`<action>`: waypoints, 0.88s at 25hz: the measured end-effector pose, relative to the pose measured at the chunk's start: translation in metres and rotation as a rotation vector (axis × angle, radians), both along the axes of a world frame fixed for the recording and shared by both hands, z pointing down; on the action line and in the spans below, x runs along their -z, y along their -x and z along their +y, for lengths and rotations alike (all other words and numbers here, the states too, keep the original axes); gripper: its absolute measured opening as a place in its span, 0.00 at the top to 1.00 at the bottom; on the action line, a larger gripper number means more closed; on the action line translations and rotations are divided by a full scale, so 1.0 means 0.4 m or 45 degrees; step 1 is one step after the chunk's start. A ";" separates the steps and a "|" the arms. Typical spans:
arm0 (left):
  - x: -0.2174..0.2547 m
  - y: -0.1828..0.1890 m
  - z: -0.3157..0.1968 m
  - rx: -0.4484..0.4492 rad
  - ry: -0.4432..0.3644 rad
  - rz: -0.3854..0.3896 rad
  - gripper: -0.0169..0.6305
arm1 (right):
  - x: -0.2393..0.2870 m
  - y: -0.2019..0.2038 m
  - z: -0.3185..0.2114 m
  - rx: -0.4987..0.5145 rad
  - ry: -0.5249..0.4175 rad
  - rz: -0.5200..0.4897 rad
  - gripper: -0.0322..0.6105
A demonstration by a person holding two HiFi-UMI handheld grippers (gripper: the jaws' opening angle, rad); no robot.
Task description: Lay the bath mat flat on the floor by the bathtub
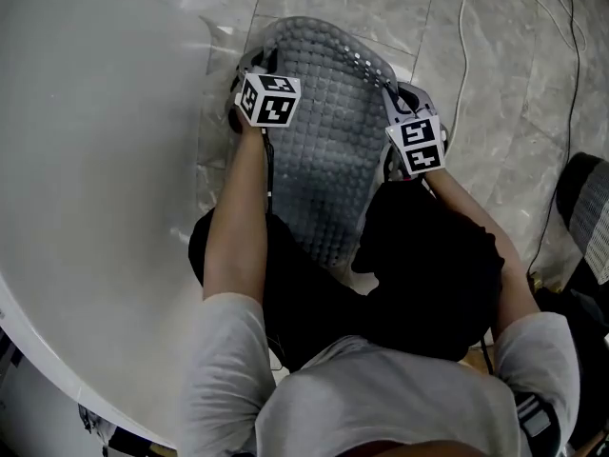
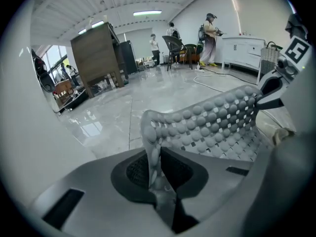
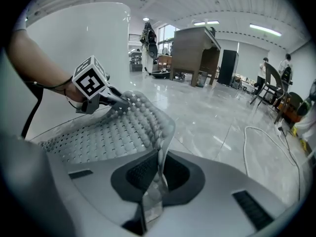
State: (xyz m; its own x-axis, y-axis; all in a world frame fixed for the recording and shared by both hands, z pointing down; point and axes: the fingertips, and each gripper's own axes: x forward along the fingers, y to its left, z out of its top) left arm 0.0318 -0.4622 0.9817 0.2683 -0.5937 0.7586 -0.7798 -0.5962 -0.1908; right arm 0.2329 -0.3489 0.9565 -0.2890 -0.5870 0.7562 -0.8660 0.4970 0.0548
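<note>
So that it spreads flat by the tub (image 1: 95, 160), the mat (image 1: 328, 141) is clamped at its far corners by the left hand-held gripper (image 1: 253, 62) and the right hand-held gripper (image 1: 396, 93).

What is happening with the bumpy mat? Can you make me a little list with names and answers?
Thing held: bath mat, grey and bumpy
Left gripper: shut on the mat's left edge
Right gripper: shut on the mat's right edge
Mat's shape: bowed between the two grippers, not flat yet
Left of the mat: white bathtub
Around it: shiny tiled floor
Also on the floor: white cable
</note>
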 end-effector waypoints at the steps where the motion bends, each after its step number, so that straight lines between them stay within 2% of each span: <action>1: -0.003 0.003 -0.001 0.003 0.000 0.000 0.91 | -0.007 -0.003 -0.002 -0.015 0.004 -0.011 0.91; 11: -0.065 0.024 -0.023 0.125 0.020 -0.028 0.90 | -0.072 -0.057 -0.053 -0.021 -0.022 -0.020 0.91; 16: -0.100 0.031 -0.022 0.111 0.015 -0.081 0.89 | -0.124 -0.079 -0.076 -0.023 -0.019 -0.011 0.91; 22: -0.104 0.052 0.005 0.173 0.008 -0.139 0.86 | -0.133 -0.081 -0.058 0.033 -0.041 -0.010 0.91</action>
